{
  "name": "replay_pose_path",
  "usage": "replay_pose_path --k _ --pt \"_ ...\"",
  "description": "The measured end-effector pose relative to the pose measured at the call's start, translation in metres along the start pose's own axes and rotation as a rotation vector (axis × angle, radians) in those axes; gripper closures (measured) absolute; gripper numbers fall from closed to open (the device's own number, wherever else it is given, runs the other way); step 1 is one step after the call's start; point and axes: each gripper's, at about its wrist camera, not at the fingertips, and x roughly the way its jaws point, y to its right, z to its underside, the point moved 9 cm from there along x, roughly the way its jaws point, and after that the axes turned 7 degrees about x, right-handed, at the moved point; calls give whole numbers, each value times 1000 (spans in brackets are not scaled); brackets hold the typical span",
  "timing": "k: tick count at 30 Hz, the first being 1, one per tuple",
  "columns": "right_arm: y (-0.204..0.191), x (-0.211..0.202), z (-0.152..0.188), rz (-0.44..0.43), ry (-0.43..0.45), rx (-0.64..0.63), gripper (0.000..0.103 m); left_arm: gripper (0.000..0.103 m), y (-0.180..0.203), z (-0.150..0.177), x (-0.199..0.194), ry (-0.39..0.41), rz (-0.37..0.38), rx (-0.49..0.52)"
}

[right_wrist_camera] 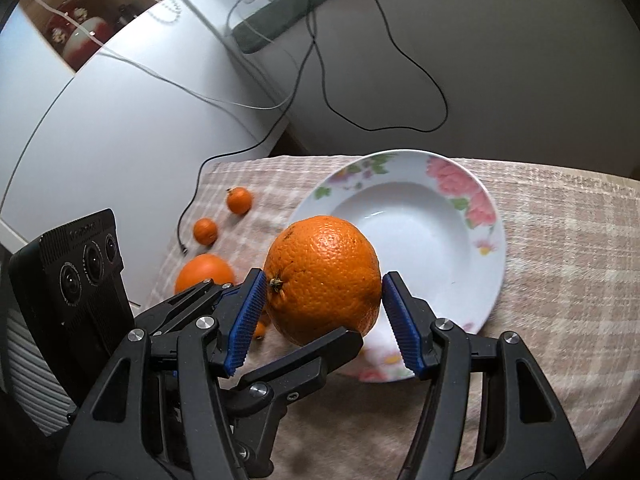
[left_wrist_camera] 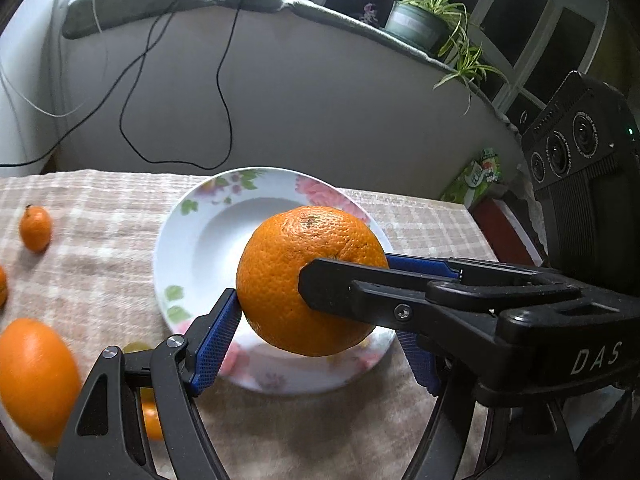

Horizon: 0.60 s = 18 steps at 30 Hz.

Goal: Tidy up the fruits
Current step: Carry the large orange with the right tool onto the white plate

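Orange [left_wrist_camera: 296, 280], large, pebbled skin, stem end turned toward the left pad of the right hand-held gripper [right_wrist_camera: 325, 288].
- Location: in the air between the pads, over the near rim of the plate [right_wrist_camera: 486, 184], which lies just ahead of both tools.
- Grip: the right tool's jaws stand about half open, both blue pads pressed to the fruit's sides. The left hand-held gripper [left_wrist_camera: 316, 320] crosses it at an angle, jaws wider. Its left pad touches the peel, but the other is masked by the right tool's finger, so whether it clamps cannot be told.
- Purpose, judged: a crossed two-tool hold steadies a round, heavy fruit for setting into the plate's well.
- Remaining: loose fruits [right_wrist_camera: 239, 201] on the checked cloth of the tabletop [right_wrist_camera: 560, 280], left of the grippers.
- Lettering: "DAS" [left_wrist_camera: 596, 356] in white on the right tool's body. No other print is legible.
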Motion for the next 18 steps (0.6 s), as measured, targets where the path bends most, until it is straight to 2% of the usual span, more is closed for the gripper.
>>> replay_pose_path --k 14,18 --pt "22 4 -4 13 -14 34 40 27 1 -2 17 -35 -4 -19" --pt "24 5 -3 29 -21 34 40 27 1 -1 22 -48 -25 -9"
